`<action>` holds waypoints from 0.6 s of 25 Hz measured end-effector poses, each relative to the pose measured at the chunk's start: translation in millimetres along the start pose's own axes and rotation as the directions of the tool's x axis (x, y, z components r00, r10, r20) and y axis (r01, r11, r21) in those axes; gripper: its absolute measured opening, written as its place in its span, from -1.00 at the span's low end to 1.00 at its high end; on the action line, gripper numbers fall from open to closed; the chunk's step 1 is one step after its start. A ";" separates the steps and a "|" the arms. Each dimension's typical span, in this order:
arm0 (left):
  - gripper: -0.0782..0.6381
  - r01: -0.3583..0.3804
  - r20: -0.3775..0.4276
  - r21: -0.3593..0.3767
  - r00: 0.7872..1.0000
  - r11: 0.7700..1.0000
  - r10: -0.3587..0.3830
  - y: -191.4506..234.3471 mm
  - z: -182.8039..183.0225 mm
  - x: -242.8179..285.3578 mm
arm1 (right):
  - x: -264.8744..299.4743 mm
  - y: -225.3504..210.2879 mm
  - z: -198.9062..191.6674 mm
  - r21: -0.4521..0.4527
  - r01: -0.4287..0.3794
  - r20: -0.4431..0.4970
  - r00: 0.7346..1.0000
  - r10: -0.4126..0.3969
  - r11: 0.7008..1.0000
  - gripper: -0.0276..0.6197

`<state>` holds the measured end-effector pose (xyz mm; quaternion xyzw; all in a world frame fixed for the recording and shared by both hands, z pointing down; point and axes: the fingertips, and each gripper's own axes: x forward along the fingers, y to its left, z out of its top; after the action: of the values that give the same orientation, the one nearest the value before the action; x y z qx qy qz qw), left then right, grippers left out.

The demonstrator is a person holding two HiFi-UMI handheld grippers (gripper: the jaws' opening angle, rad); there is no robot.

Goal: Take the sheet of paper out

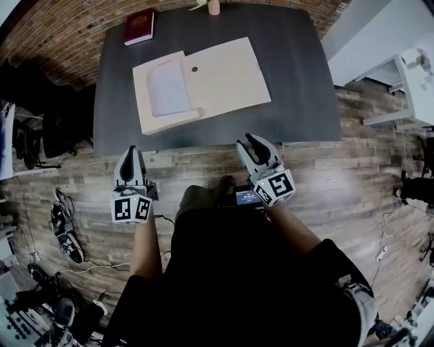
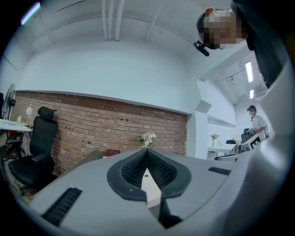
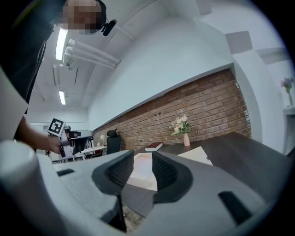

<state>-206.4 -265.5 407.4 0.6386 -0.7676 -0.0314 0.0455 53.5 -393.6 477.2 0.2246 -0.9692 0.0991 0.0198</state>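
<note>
A dark bench point(image 1: 298, 81) carries a red book point(image 1: 139, 27) at its far left corner and a small vase point(image 1: 214, 7) at its far edge, near a brick wall point(image 2: 115, 124). What seem to be shoes point(image 1: 64, 230) lie on the wooden floor point(image 1: 352, 190).

One folder point(image 1: 227, 74), one sheet point(image 1: 167, 88), one book point(image 1: 139, 27), one vase point(image 1: 214, 7); two tongs: left tongs point(image 1: 129, 152), right tongs point(image 1: 246, 140).

Your left claw point(image 2: 147, 152) points level over the bench point(image 2: 92, 156), jaws closed tip to tip with nothing gripped. A pale sliver shows in the gap behind the tips. Past them are a flower vase point(image 2: 147, 138), a red book point(image 2: 112, 152) and a brick wall point(image 2: 92, 124). A black office chair point(image 2: 39, 147) is far left and a person point(image 2: 255, 120) stands far right.
</note>
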 end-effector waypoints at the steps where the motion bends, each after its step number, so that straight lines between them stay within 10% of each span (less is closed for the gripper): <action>1: -0.79 -0.004 -0.001 -0.008 1.000 1.000 0.004 2.6 -0.7 5.7 | 5.4 -3.4 -2.3 0.007 -0.003 -0.011 1.000 0.003 1.000 -0.52; 15: -0.79 0.078 -0.045 -0.034 0.996 0.996 -0.080 94.8 -24.7 142.5 | 167.3 -41.0 11.2 0.008 -0.003 -0.115 0.993 0.003 1.000 -0.52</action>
<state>-322.0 -388.1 446.2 0.6681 -0.7399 -0.0307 0.0721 -78.7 -504.0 487.6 0.2170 -0.9664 0.1155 0.0748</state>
